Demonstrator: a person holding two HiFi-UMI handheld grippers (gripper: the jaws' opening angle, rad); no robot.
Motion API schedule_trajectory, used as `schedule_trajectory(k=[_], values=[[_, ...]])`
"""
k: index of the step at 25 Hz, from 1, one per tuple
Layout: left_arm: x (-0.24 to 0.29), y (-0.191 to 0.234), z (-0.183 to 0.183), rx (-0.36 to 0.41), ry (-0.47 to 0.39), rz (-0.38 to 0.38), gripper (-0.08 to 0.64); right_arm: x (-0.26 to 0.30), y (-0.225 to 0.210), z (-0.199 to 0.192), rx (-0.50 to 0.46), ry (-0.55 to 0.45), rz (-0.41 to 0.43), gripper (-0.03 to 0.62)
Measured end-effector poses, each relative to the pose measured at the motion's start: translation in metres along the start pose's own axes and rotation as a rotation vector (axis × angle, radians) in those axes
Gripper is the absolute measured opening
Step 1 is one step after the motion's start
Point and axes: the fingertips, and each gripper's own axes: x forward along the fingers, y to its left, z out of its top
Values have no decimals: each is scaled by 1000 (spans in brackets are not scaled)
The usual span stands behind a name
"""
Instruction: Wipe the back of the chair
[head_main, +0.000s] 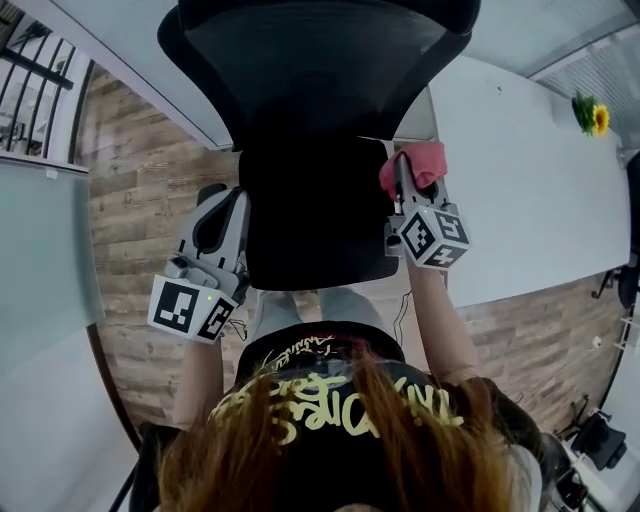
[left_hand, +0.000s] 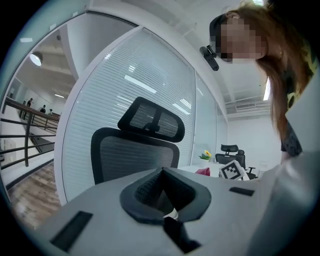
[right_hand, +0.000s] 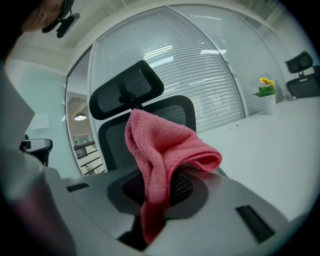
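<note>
My right claw (right_hand: 152, 200) is pinching the pink cloth (right_hand: 160, 145) by its lower fold, so the loose bulk flops forward to serve as a wiping pad. The left claw (left_hand: 167, 212) is pressed together on nothing. I judge it's spare, kept for steadying. The chair back (left_hand: 135, 155) stands just ahead of both claws, beside the white table (head_main: 530, 190) (the cloth isn't touching the mesh yet).

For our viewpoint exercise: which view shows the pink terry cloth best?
Right gripper view: the pink terry cloth fills the centre, pinched by the right gripper. Head view shows a small bunch; left gripper view, a distant speck.
</note>
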Motion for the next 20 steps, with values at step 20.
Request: schedule_trajectory(k=[20], values=[[39, 20, -25, -90, 10, -23, -8, 139, -74, -17, -223, 154, -318, 64]])
